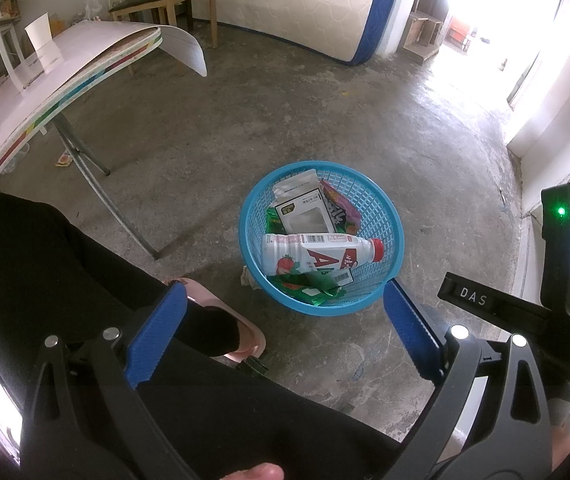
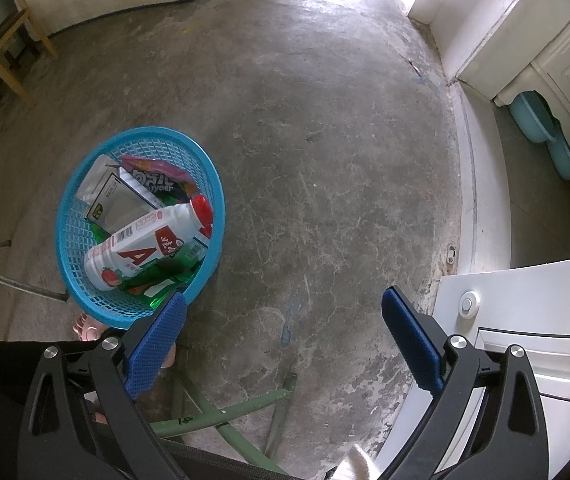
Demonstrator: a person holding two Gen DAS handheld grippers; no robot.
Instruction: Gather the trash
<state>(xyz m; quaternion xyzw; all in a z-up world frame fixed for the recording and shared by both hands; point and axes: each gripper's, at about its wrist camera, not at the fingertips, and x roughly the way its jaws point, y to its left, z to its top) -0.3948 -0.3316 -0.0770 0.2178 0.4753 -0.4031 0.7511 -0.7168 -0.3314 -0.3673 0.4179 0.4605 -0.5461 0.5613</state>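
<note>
Trash sits in the blue basket (image 1: 321,236) on the concrete floor (image 1: 245,128), abt 6 o'clock from the mattress (image 1: 305,4) in the left view. Handling, my guess: basket's stiff mesh, light, grab by the rim; bottle (image 1: 321,254) is rigid, slick, take it at the waist; box (image 1: 305,212) crushes easily; wrappers (image 1: 337,204) soft, crinkly. Bottle's white w/ red cap, strawberry label. Left gripper (image 1: 285,320) and right gripper (image 2: 285,328) both spread wide, holding nothing. Cup (image 1: 43,40) stands on the table (image 1: 85,52) at 10 o'clock.
</note>
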